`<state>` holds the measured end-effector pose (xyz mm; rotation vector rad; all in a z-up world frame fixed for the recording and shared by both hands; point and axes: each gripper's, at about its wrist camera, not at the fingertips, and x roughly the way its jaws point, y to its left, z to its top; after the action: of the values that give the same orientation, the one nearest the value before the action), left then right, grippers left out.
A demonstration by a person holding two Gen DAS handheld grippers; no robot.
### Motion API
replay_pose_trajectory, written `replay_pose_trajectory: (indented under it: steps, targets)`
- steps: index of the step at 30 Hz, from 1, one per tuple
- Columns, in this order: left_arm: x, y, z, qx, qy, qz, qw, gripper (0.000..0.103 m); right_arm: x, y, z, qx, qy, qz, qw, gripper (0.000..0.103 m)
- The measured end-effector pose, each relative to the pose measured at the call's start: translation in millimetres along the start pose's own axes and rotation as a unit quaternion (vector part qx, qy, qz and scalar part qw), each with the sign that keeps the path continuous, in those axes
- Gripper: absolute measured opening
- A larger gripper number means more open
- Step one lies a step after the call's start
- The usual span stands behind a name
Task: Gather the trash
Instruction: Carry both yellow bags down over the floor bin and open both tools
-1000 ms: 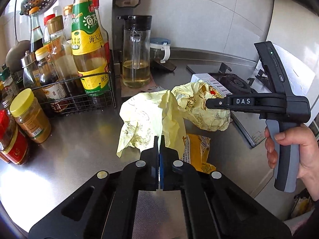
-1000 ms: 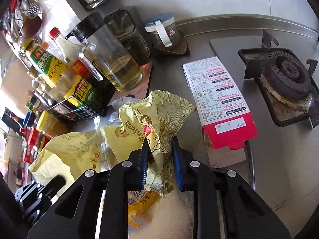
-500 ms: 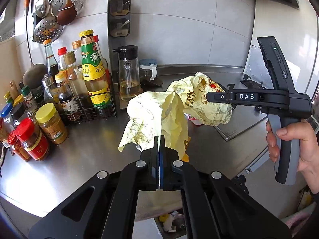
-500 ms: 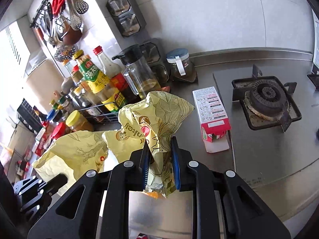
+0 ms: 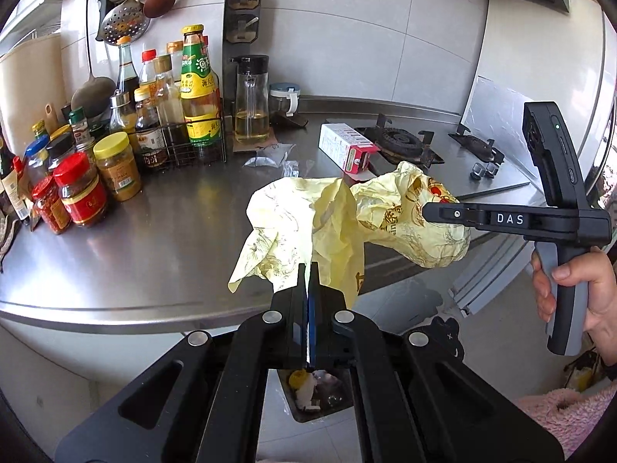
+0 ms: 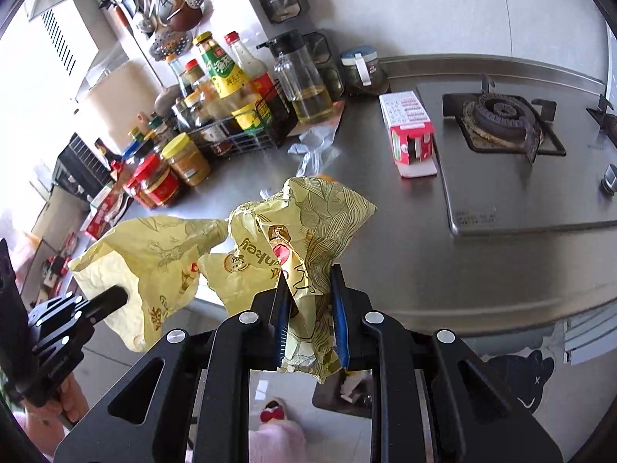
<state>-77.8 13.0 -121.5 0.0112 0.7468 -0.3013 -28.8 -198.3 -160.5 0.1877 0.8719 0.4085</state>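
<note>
A crumpled yellow printed wrapper [image 5: 308, 227] hangs in the air in front of the steel counter's front edge, stretched between both grippers. My left gripper [image 5: 309, 274] is shut on its lower left part. My right gripper [image 6: 308, 277] is shut on its bunched right end [image 6: 316, 223]; it also shows in the left wrist view [image 5: 428, 210] from the side. A trash bin [image 5: 316, 389] with scraps sits on the floor below the grippers. On the counter lie a red and white carton [image 5: 347, 146] and clear plastic scraps [image 5: 270, 158].
Sauce bottles in a wire rack [image 5: 185, 115], jars [image 5: 81, 193] and an oil dispenser [image 5: 250, 104] crowd the counter's back left. A gas hob [image 6: 501, 115] fills the right side. Utensils hang on the wall [image 5: 127, 0].
Both grippers have pulled back and up from the counter with the yellow wrapper held between them. It now hangs past the counter's front edge, above the floor bin.
</note>
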Motion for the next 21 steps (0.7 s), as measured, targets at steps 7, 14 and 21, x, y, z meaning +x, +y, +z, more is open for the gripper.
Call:
replay_pose_trajectory:
  steps: [7, 14, 21]
  targets:
    - [-2.7, -2.6, -47.0, -0.012, 0.029, 0.004, 0.9995, 0.0, 10.9, 9.6, -63.2, -0.022, 0.068, 0.001, 0.997, 0.021]
    - [29.5, 3.9, -87.6, -0.039, 0.084, -0.01, 0.9957, 0.0, 53.6, -8.7, -108.7, -0.003, 0.136, -0.019, 0.991, 0.021]
    - [87.0, 4.6, -125.4, -0.049, 0.146, -0.028, 0.9877, 0.0, 115.3, -37.1, -150.0, 0.018, 0.201, -0.039, 0.979, 0.021]
